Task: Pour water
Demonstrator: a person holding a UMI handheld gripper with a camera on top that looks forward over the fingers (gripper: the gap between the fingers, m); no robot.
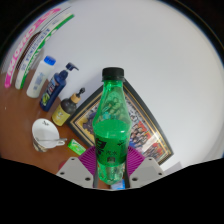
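Note:
A green plastic bottle (pixel 110 115) with a black cap stands upright between my fingers. My gripper (pixel 111 165) is shut on the bottle's lower body, and the purple pads (pixel 88 157) press on both its sides. The bottle is held above a brown table (pixel 30 125), and its base is hidden between the fingers. No cup or other vessel for water shows.
A colourful patterned mat (pixel 145 128) lies on the table behind the bottle. To the left stand a white bottle (pixel 40 76), a dark blue pump bottle (pixel 54 90) and a small yellow bottle (pixel 66 106). A white mask (pixel 45 132) lies nearer. A white wall rises behind.

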